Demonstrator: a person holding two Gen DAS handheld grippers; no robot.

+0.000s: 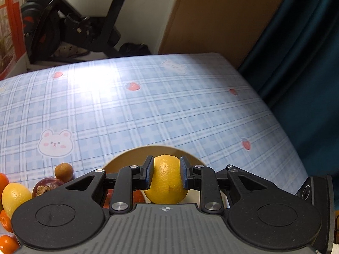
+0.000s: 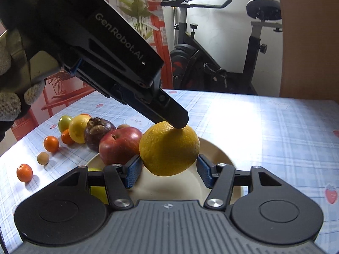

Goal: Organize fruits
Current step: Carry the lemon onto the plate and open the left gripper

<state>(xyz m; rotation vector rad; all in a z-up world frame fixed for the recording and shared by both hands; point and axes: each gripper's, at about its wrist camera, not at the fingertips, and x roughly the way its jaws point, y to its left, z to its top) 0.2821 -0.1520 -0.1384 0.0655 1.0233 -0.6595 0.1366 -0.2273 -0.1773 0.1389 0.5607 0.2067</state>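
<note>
My left gripper [image 1: 166, 174] is shut on a large yellow-orange citrus [image 1: 166, 182] and holds it above a cream plate [image 1: 125, 160]. In the right wrist view the same citrus [image 2: 169, 150] hangs from the left gripper's fingers [image 2: 178, 118] over the plate [image 2: 220, 150]. My right gripper [image 2: 169, 172] is open, its blue pads either side of the citrus without a clear grip. A red apple [image 2: 118, 146] lies on the plate's left side, with a mangosteen [image 2: 98, 131] and a lemon [image 2: 79, 128] beyond it.
Small oranges [image 2: 50, 144], a green fruit [image 2: 64, 122] and a tan round fruit [image 2: 43, 158] lie on the checked tablecloth [image 2: 264, 127] left of the plate. An exercise bike [image 2: 211, 63] stands behind the table. A teal curtain [image 1: 307, 63] hangs at the right.
</note>
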